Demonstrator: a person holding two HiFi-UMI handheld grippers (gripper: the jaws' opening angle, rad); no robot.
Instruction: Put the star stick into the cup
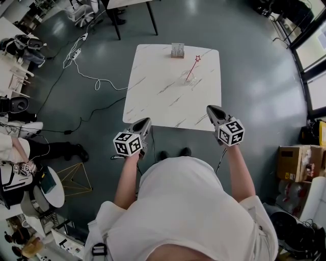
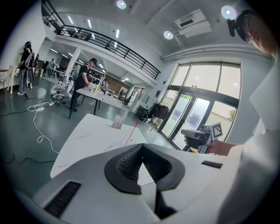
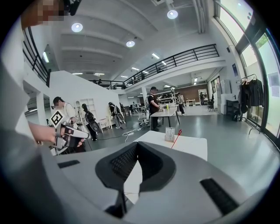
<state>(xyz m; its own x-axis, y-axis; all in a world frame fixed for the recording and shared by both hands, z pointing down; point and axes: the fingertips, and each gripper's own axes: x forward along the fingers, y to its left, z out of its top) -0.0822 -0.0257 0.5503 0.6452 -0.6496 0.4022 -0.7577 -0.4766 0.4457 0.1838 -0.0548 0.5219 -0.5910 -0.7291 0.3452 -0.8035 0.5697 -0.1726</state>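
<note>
Bright, even indoor light. Round ceiling lights (image 2: pixel 121 4) flare as white spots in both gripper views. Daylight enters through tall windows (image 2: pixel 205 100), panes washed out. White table (image 1: pixel 153 97) near overexposed in head view, marble veins faint. Grey floor (image 1: pixel 244 51) shows dull sheen. Strong fisheye: railings and window frames bow toward edges, black vignette in corners of gripper views. Clear cup (image 1: pixel 186 77) near table's far right edge barely resolves against bright top; star stick (image 1: pixel 192 69) only thin red line.
</note>
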